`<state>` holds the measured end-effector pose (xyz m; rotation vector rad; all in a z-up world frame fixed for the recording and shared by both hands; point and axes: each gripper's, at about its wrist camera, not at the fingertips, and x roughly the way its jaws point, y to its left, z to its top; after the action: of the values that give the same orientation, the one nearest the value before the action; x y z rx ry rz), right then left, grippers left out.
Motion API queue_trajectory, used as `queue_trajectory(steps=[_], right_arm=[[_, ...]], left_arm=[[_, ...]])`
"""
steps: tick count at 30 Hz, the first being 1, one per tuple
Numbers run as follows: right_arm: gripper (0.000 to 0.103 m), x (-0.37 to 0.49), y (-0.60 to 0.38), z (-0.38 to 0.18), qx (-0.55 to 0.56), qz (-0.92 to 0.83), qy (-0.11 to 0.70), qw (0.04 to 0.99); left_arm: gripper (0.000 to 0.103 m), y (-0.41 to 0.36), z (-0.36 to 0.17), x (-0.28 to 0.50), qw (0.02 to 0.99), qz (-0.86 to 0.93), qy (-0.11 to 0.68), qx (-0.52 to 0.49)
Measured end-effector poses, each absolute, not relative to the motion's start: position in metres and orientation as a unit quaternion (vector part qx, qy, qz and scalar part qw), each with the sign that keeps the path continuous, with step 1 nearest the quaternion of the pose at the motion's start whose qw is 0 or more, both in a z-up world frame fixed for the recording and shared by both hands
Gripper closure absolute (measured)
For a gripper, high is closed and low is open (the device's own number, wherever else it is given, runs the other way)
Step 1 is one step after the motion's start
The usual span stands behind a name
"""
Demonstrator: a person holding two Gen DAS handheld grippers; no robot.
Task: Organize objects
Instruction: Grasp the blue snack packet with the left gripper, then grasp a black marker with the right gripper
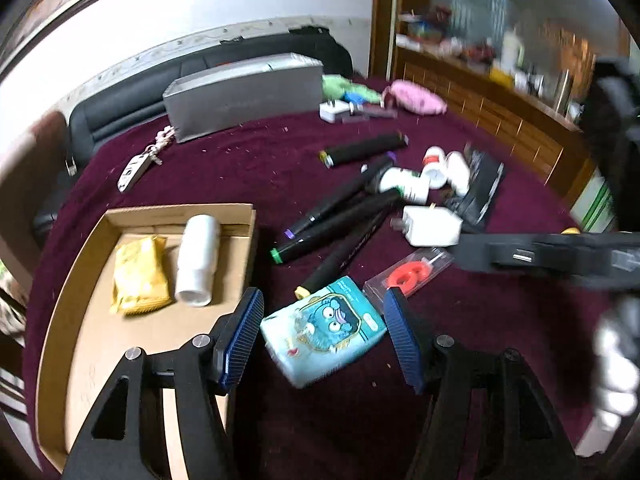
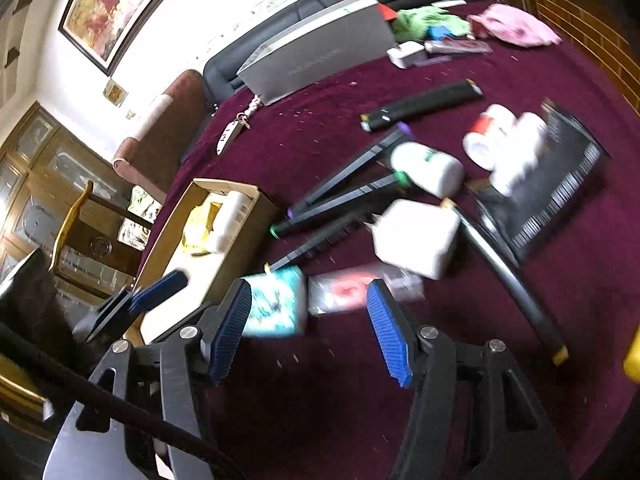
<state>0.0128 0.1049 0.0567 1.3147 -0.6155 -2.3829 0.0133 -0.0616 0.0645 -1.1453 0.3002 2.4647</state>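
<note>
My left gripper [image 1: 324,297] is open, its blue pads on either side of a teal cartoon tissue pack [image 1: 324,340] that lies on the maroon cloth; I see no pad pressing on it. To its left is a cardboard tray [image 1: 80,280] holding a yellow snack packet [image 1: 138,276] and a white roll [image 1: 198,264]. My right gripper [image 2: 310,288] is open above a clear packet with a red ring [image 2: 352,292], nothing between its fingers. In the right wrist view the tissue pack [image 2: 276,304] rests beside the tray [image 2: 240,196].
Black markers [image 1: 332,208], a white charger [image 1: 432,226], white bottles [image 1: 404,186] and a black booklet [image 1: 480,188] crowd the middle. A grey box [image 1: 240,96], a keychain [image 1: 136,168] and a pink cloth [image 1: 416,98] lie farther back. A wooden chair [image 2: 72,216] stands off the left edge.
</note>
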Motion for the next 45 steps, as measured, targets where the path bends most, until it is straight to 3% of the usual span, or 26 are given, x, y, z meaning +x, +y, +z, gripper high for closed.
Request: queue_trajectory(steps=[6, 13, 17, 26, 28, 31, 35, 39, 45], right_arm=[[0.044, 0.032, 0.128, 0.054, 0.454, -0.842, -0.23, 0.18], [0.039, 0.034, 0.146, 0.05, 0.447, -0.839, -0.25, 0.184], [0.039, 0.032, 0.158, 0.042, 0.448, -0.835, -0.265, 0.181], [0.039, 0.034, 0.184, 0.034, 0.452, -0.834, -0.278, 0.152], [0.039, 0.034, 0.188, 0.034, 0.451, -0.835, -0.278, 0.15], [0.039, 0.032, 0.192, 0.035, 0.45, -0.836, -0.281, 0.143], [0.039, 0.028, 0.191, 0.031, 0.46, -0.839, -0.26, 0.127], [0.039, 0.022, 0.185, 0.025, 0.482, -0.842, -0.217, 0.105], [0.039, 0.008, 0.16, 0.022, 0.488, -0.869, -0.075, 0.035]], left_arm=[[0.047, -0.041, 0.027, -0.018, 0.168, 0.856, 0.14, -0.468], [0.047, -0.052, 0.027, 0.0, 0.284, 0.802, 0.036, -0.524], [0.047, -0.042, 0.026, 0.022, 0.293, 0.802, 0.076, -0.516], [0.045, -0.005, 0.014, 0.058, 0.293, 0.807, 0.263, -0.439], [0.045, -0.003, 0.015, 0.063, 0.288, 0.817, 0.267, -0.422], [0.045, -0.005, 0.014, 0.066, 0.269, 0.829, 0.249, -0.422], [0.065, -0.015, 0.017, 0.068, 0.273, 0.831, 0.191, -0.445], [0.066, -0.031, 0.03, 0.078, 0.285, 0.84, 0.113, -0.449], [0.066, -0.038, 0.028, 0.08, 0.253, 0.851, 0.088, -0.451]])
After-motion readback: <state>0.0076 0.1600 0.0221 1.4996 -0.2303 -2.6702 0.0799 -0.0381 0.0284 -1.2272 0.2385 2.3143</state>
